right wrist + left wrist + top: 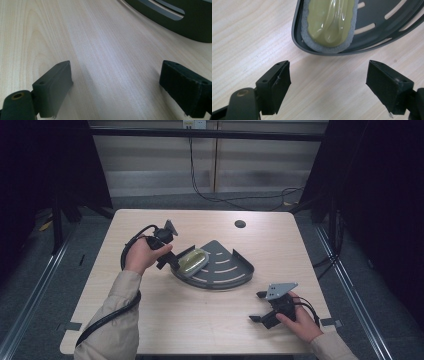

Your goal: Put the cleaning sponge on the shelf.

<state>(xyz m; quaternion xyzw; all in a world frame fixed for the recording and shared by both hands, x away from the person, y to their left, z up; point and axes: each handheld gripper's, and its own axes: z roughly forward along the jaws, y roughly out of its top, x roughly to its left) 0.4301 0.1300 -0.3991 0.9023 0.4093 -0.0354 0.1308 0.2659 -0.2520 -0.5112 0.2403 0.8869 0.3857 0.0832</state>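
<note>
Glossy olive sponge (329, 22), grey foam-edged, in slotted dark fan-shaped tray (384, 32); both tongs (328, 85) (116, 87) wide open, empty.

open jaws before sponge (329, 23)

A pale wooden table (150, 320) stands on grey floor (30, 285) before a panelled wall (150, 160).

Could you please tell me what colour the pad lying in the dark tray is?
Olive green pad with a grey foam rim; clearest in the left gripper view.
</note>
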